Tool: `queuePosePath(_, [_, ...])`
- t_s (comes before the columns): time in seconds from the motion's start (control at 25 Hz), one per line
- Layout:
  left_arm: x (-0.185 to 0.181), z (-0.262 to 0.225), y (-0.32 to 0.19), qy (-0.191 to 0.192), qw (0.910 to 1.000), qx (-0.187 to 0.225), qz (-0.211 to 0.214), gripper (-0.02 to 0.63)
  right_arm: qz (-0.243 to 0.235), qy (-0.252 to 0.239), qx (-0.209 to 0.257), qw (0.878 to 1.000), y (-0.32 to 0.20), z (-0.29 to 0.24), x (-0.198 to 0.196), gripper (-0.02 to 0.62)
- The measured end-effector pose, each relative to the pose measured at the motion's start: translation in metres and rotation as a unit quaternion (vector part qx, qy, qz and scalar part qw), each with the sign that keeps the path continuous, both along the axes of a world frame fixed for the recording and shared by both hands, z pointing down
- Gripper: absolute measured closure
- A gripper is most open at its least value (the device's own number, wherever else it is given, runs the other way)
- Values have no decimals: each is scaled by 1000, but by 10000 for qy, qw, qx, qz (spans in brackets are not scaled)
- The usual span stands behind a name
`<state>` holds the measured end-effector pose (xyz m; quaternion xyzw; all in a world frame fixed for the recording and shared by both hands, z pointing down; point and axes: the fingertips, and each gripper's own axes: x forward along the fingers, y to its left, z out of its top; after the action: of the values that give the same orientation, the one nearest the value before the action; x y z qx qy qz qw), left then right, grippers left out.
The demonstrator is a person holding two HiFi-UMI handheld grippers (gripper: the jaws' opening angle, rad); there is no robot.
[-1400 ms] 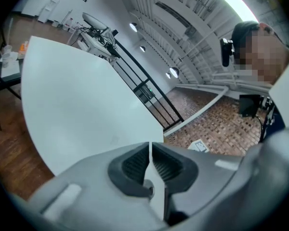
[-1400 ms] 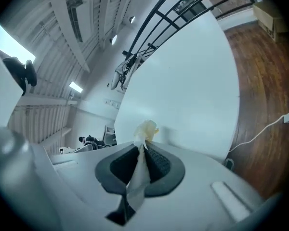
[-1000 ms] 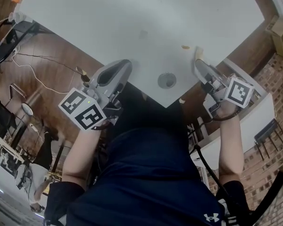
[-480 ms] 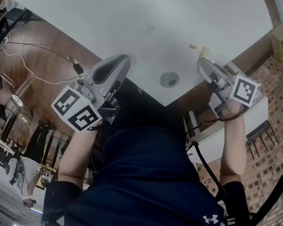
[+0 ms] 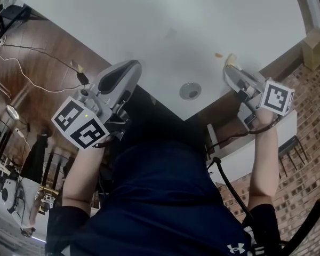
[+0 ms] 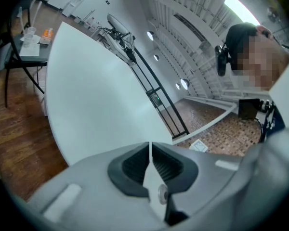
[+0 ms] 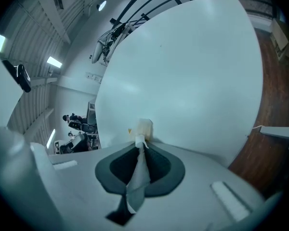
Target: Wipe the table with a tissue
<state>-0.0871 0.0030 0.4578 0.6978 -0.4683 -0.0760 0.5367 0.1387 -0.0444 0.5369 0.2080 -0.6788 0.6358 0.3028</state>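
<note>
A crumpled white tissue (image 5: 230, 59) is pinched in my right gripper (image 5: 232, 68), which rests at the right edge of the white table (image 5: 149, 25). In the right gripper view the tissue (image 7: 143, 128) sticks out past the shut jaws of the right gripper (image 7: 140, 142) and touches the tabletop (image 7: 192, 71). A small orange-brown stain (image 5: 218, 55) lies just left of the tissue. My left gripper (image 5: 129, 67) hovers at the table's near left edge. In its own view the left gripper (image 6: 150, 147) is shut with nothing between its jaws.
A round metal grommet (image 5: 190, 90) is set in the table near the front corner. Wooden floor (image 5: 37, 63) with a cable lies to the left. A chair with cups (image 6: 26, 37) stands at the table's far end. Brick flooring (image 5: 304, 89) lies to the right.
The left gripper has drifted a little left, away from the grommet. The right gripper keeps the tissue beside the stain, hardly moving.
</note>
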Motion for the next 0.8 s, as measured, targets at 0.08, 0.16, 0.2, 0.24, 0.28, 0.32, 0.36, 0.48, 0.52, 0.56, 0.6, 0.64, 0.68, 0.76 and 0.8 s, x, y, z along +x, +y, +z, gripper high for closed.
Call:
queuePosePath(0.08, [-1, -1, -2, 20, 10000, 17, 11, 588, -102, -59, -10, 9999, 0, -1, -8, 581])
queuePosePath(0.16, [-3, -2, -4, 42, 10000, 33, 3, 588, -214, -75, -30, 9997, -1, -1, -17, 581])
queuePosePath(0.2, [-4, -3, -4, 54, 10000, 32, -11, 588, -252, -58, -45, 9997, -1, -1, -19, 581])
queuePosePath(0.24, [-6, -2, -4, 68, 10000, 23, -29, 588, -275, -32, -59, 9996, -1, 0, -21, 581])
queuePosePath(0.28, [-8, -1, -4, 81, 10000, 11, -52, 588, -287, -3, -73, 9996, -1, 0, -22, 581])
queuePosePath(0.32, [-10, 0, -3, 92, 9999, -3, -77, 588, -291, 23, -87, 9995, -2, 1, -22, 581])
queuePosePath(0.36, [-13, 0, -2, 102, 9999, -15, -103, 588, -289, 36, -101, 9995, -2, 1, -22, 581])
queuePosePath(0.48, [-21, 1, 0, 125, 9997, -24, -187, 588, -304, 31, -131, 9994, -1, 1, -25, 581])
queuePosePath(0.52, [-23, 0, 0, 126, 9997, -17, -216, 588, -322, 29, -133, 9994, -1, 0, -27, 581])
queuePosePath(0.56, [-26, 0, 1, 125, 9996, -10, -243, 588, -341, 28, -135, 9993, -1, 0, -29, 581])
queuePosePath(0.6, [-28, 0, 1, 124, 9996, -6, -265, 588, -357, 34, -139, 9993, 0, 0, -31, 581])
queuePosePath(0.64, [-30, 0, 1, 126, 9995, -6, -280, 588, -371, 40, -144, 9992, 0, 1, -33, 581])
queuePosePath(0.68, [-31, 0, 2, 133, 9995, -8, -288, 588, -384, 39, -150, 9991, 0, 1, -36, 581])
queuePosePath(0.76, [-32, -1, 2, 160, 9995, -7, -284, 588, -415, 27, -155, 9990, 1, 1, -41, 581])
queuePosePath(0.8, [-33, -1, 2, 173, 9995, -4, -278, 588, -436, 20, -156, 9989, 1, 1, -43, 581])
